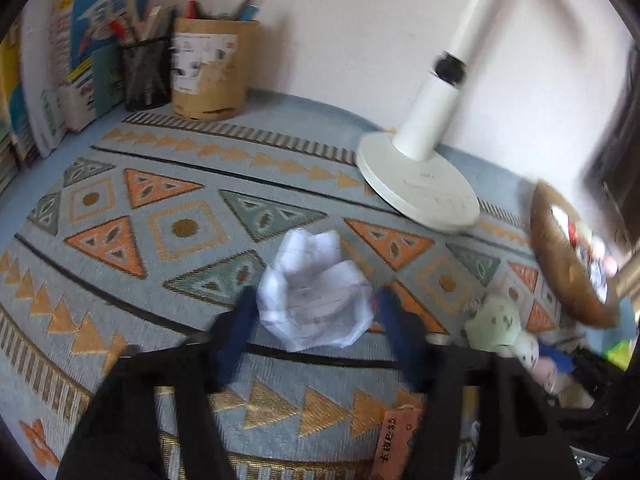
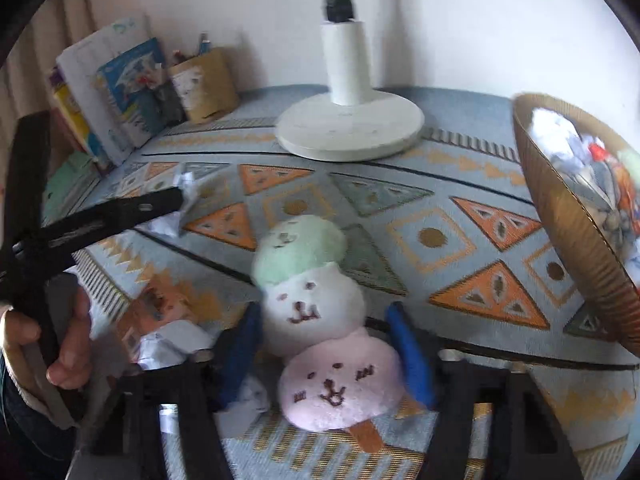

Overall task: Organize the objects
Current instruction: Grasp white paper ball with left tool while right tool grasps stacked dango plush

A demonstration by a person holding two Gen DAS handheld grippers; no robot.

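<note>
Closing on two things at once calls for centred, gentle grips. At the left gripper (image 1: pixel 316 304), the blue pads touch both sides of the crumpled paper (image 1: pixel 316 300), which lies on the patterned counter (image 1: pixel 160 208); it looks held, lightly. At the right gripper (image 2: pixel 324 344), narrowed jaws flank the three-ball plush toy (image 2: pixel 316 320), apparently touching its white middle ball. Squeezing that soft middle evenly, lifting straight, then carrying both to the brown basket (image 2: pixel 568 248) on the right should avoid slips.

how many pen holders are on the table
2: a black mesh cup and a tan paper-wrapped pot, side by side at the back left corner beside the books.
</note>
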